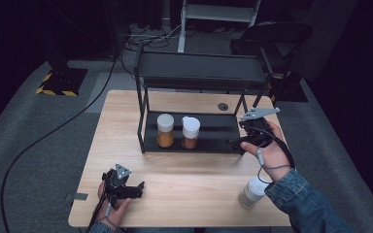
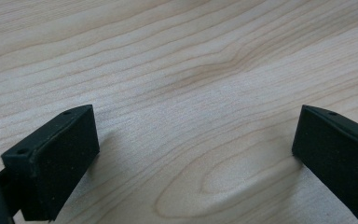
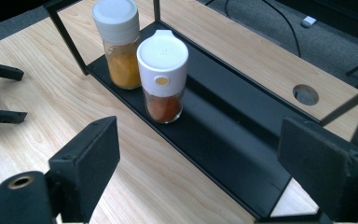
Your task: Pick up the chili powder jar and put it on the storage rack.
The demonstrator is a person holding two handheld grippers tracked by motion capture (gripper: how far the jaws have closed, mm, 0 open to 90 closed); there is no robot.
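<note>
A black two-tier rack (image 1: pixel 209 72) stands at the back of the wooden table (image 1: pixel 184 179). On its lower shelf (image 3: pixel 228 140) stand two spice jars. One has a round white lid and yellow-orange powder (image 1: pixel 165 130) (image 3: pixel 117 44). The other has a white flip cap and red-orange powder (image 1: pixel 190 132) (image 3: pixel 163 77). My right gripper (image 1: pixel 238 133) (image 3: pixel 196 158) hovers at the shelf's right end, open, nothing between its jaws, apart from both jars. My left gripper (image 1: pixel 140 189) (image 2: pixel 196 158) rests low at the table's front left, open over bare wood.
A third white-capped jar with pale contents (image 1: pixel 251 192) stands at the front right, beside my right forearm. A round cable hole (image 1: pixel 223 106) (image 3: pixel 305 94) sits in the tabletop behind the rack. The rack's upright posts (image 1: pixel 140 111) frame the shelf. The left gripper's jaws (image 3: pixel 2 93) show across the table.
</note>
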